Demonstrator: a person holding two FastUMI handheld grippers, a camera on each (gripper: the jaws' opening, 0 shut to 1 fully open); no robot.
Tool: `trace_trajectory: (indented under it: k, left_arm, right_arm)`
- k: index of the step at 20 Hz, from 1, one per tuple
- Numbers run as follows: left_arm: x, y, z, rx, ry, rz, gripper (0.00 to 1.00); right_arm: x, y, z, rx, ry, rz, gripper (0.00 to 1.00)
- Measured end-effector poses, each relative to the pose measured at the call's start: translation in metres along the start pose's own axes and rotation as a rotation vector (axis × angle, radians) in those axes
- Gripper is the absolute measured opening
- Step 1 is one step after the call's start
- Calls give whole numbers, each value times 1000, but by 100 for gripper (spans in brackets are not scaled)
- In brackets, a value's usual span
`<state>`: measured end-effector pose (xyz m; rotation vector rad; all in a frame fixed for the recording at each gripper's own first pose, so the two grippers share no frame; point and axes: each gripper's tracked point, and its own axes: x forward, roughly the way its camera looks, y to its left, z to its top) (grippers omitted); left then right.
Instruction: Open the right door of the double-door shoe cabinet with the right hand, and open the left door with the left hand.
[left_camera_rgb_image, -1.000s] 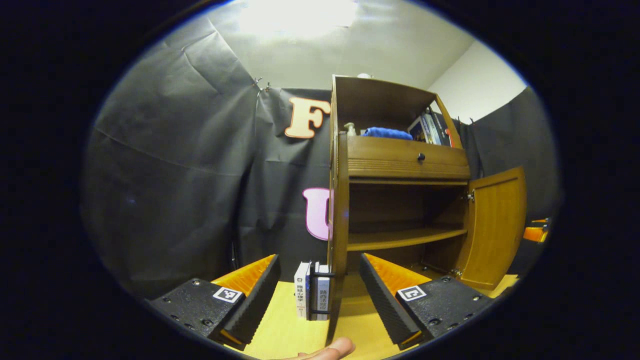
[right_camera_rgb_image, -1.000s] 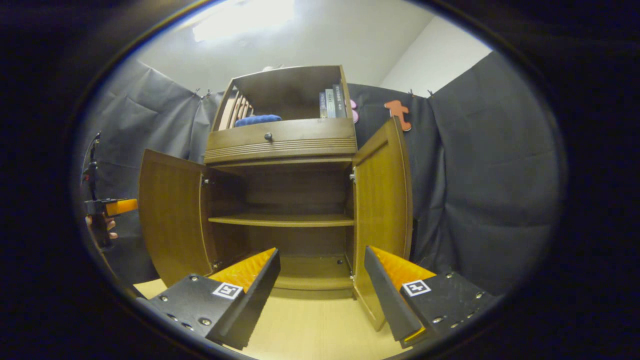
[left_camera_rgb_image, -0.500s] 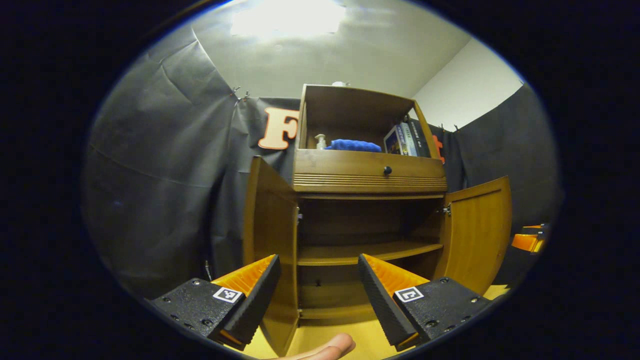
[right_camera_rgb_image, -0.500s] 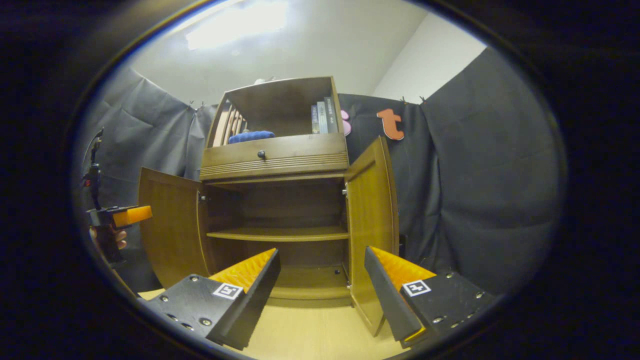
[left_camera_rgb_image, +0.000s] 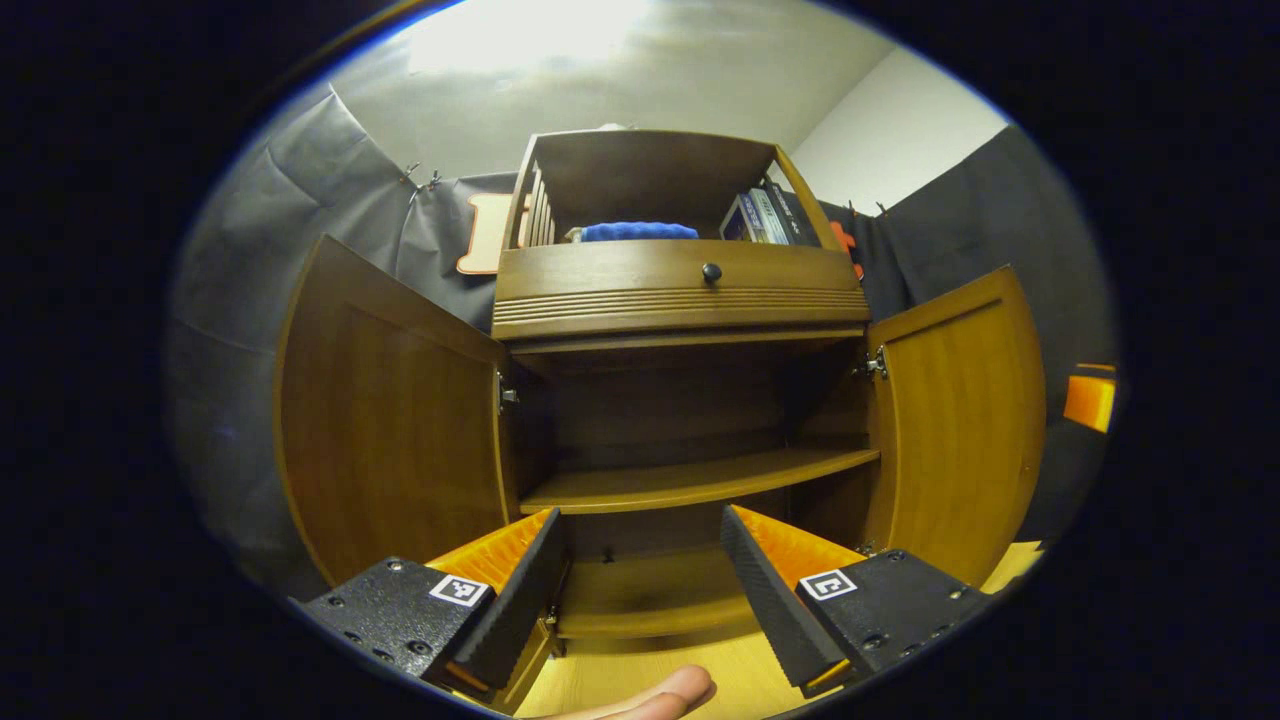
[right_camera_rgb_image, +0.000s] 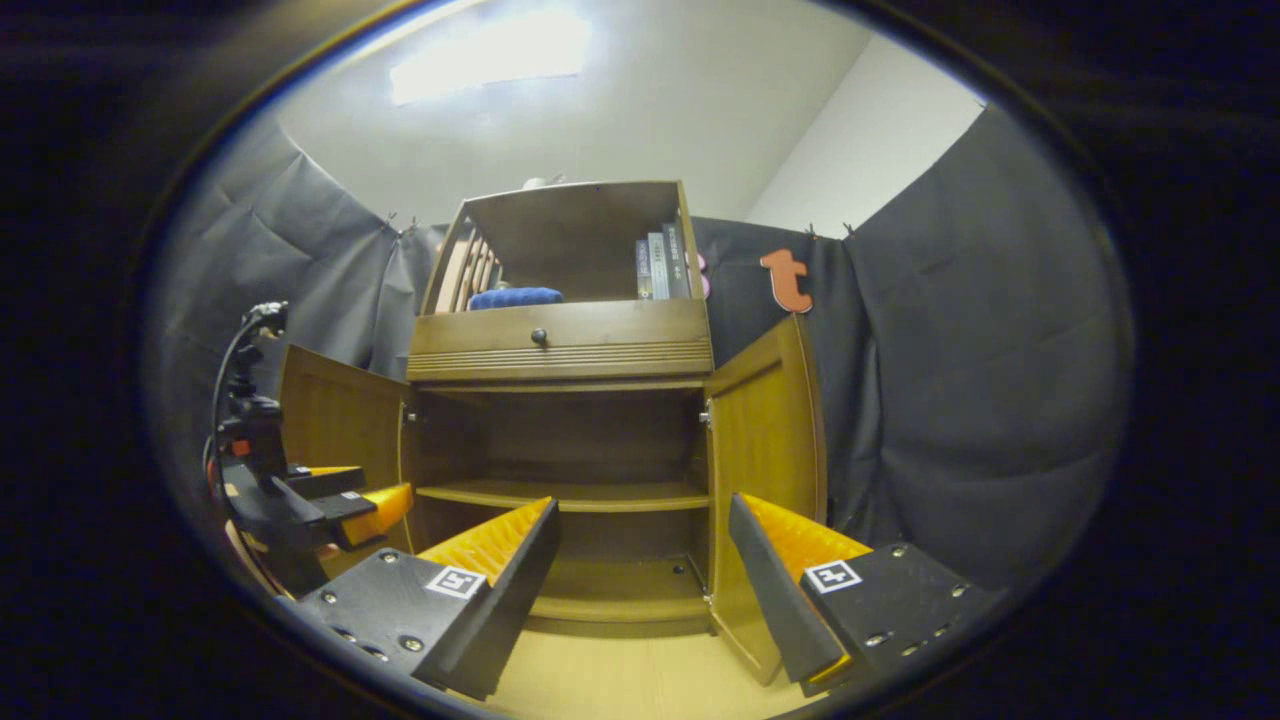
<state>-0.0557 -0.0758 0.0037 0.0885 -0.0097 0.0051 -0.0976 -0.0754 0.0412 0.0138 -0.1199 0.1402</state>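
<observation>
Since the earlier frame the left gripper (left_camera_rgb_image: 640, 590) has swung to face the cabinet (left_camera_rgb_image: 680, 290) squarely; the left door (left_camera_rgb_image: 385, 420) and right door (right_camera_rgb_image: 765, 450) stand open, both grippers' jaws gape empty, right gripper (right_camera_rgb_image: 645, 590) included, so only withdrawal remains.

A folded blue cloth (left_camera_rgb_image: 638, 231) lies in the top open shelf, books (left_camera_rgb_image: 765, 217) standing at its 3 o'clock. A black knob (left_camera_rgb_image: 711, 271) sits on the drawer (left_camera_rgb_image: 600, 280) just below, at 6 o'clock.
</observation>
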Motion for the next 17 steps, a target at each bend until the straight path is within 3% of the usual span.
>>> trace_trajectory:
  k: [3, 9, 17]
  left_arm:
    - [12, -9, -7, -6, -18, -2, 99]
    - [38, -11, -32, -20, 20, -16, 99]
    - [41, 10, -29, -43, 18, -16, 97]
  right_arm:
    - [13, 8, -13, -54, 12, -10, 100]
    - [49, 39, -46, -51, 57, 26, 100]
    - [64, 52, -87, 6, 79, -36, 100]
